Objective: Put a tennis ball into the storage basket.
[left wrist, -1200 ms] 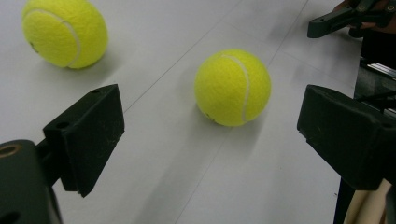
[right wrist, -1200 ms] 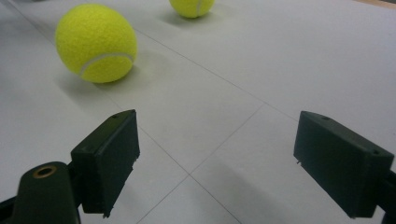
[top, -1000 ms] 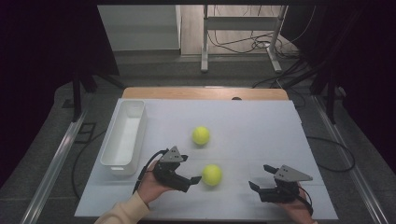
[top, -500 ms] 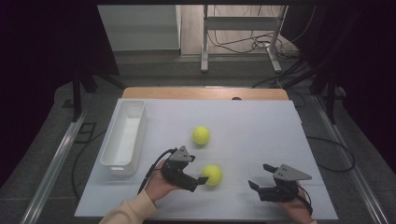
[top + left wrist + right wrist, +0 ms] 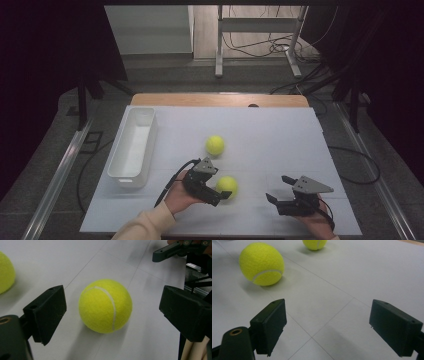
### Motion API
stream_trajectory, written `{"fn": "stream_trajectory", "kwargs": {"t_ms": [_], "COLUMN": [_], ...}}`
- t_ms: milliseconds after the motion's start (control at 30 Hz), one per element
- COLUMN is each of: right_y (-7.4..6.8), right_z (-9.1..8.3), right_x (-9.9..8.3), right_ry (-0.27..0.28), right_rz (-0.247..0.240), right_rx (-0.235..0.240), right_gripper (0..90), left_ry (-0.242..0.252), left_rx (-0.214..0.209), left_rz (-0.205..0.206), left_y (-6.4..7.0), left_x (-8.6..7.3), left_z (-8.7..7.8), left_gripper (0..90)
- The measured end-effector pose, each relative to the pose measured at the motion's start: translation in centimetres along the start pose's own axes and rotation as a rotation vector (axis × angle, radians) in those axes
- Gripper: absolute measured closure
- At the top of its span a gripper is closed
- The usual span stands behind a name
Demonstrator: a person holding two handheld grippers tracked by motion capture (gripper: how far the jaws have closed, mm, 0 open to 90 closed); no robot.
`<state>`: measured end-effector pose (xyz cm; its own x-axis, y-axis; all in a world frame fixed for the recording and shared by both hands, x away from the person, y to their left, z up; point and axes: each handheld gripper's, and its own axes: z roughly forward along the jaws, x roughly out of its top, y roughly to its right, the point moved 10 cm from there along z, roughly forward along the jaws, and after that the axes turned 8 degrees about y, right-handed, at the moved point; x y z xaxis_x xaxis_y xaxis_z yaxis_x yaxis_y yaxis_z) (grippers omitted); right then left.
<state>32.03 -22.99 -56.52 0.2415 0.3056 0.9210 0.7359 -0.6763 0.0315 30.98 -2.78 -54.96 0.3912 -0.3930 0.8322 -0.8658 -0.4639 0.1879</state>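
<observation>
Two yellow tennis balls lie on the white table. The near ball (image 5: 227, 185) (image 5: 105, 306) (image 5: 261, 263) rests just ahead of my left gripper (image 5: 222, 191) (image 5: 113, 312), which is open; the ball sits between the jaw tips without touching either. The far ball (image 5: 215, 145) (image 5: 5, 272) (image 5: 314, 244) lies farther back, alone. My right gripper (image 5: 279, 190) (image 5: 329, 325) is open near the front right of the table, low over bare surface, nothing between its jaws. It also appears at the top right of the left gripper view (image 5: 172, 250).
A white rectangular bin (image 5: 133, 145) stands along the table's left side, nothing showing inside it. The white table (image 5: 280, 135) ends in a wooden strip at the back. Metal frames and cables lie on the floor beyond.
My left gripper has moved forward and to the right, so that its open jaws now flank the near ball. The right gripper and both balls have stayed put.
</observation>
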Motion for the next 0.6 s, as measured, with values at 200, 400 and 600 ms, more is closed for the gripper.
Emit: {"fn": "stream_trajectory", "kwargs": {"t_ms": [200,400,600], "right_y": [0.0,-0.1,-0.1], "right_z": [0.0,0.0,0.0], "right_x": [0.0,0.0,-0.1], "right_ry": [-0.003,-0.004,-0.01], "right_rz": [-0.001,0.0,-0.001], "right_rx": [0.001,0.003,0.003], "right_gripper": [14.7,14.7,14.7], "left_ry": [-0.016,-0.029,-0.053], "left_rx": [-0.001,0.007,0.006], "left_rz": [-0.008,-0.007,-0.022], "left_y": [0.0,-0.2,-0.4], "left_x": [-0.1,-0.3,-0.6], "left_z": [0.8,1.2,2.0], "left_gripper": [8.2,8.1,8.2]}}
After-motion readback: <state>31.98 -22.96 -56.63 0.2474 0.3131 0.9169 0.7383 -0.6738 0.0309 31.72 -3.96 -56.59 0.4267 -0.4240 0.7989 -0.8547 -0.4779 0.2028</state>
